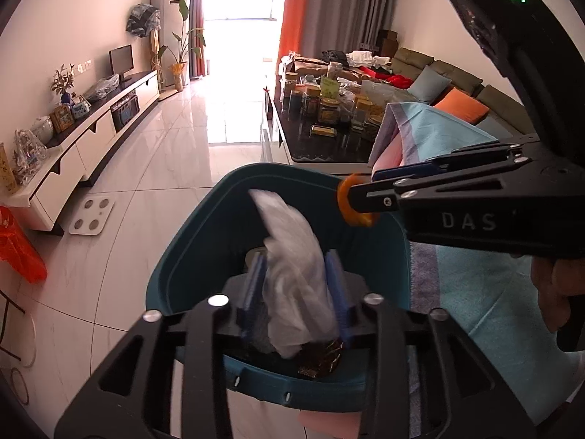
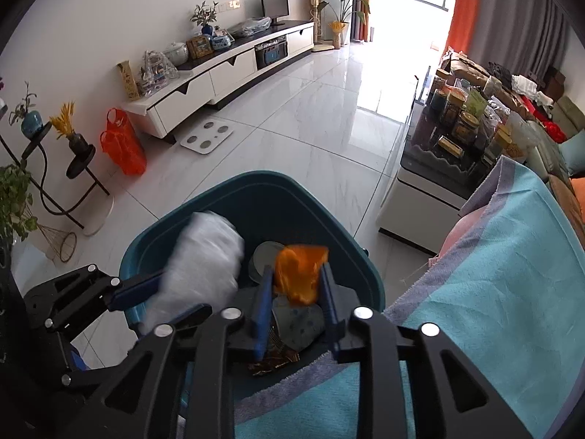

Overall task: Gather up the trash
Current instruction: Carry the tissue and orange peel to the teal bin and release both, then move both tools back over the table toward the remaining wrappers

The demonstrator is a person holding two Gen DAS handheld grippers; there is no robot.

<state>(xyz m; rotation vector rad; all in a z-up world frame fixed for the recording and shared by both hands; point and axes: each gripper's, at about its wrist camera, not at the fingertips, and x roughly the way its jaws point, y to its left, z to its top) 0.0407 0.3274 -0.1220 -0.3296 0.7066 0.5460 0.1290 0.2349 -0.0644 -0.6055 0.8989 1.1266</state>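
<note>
A teal trash bin (image 1: 190,241) (image 2: 256,179) stands on the floor below both grippers. My left gripper (image 1: 294,256) (image 2: 172,300) hangs over its mouth, jaws apart, with a blurred white crumpled plastic wad (image 1: 296,278) (image 2: 204,256) loose between the blue pads. My right gripper (image 2: 296,267) (image 1: 356,197) is also over the bin, jaws slightly parted, with an orange scrap (image 2: 298,274) (image 1: 353,205) at its tips and not visibly pinched. Inside the bin lie a brown wrapper (image 2: 272,360), a spotted cup (image 2: 298,323) and a round lid (image 2: 265,256).
A blue-and-pink towel (image 2: 493,292) (image 1: 493,292) covers the surface right of the bin. A dark coffee table (image 2: 431,153) crowded with jars stands beyond. A white scale (image 2: 206,139), an orange bag (image 2: 124,146) and a plant stand (image 2: 78,168) stand to the left.
</note>
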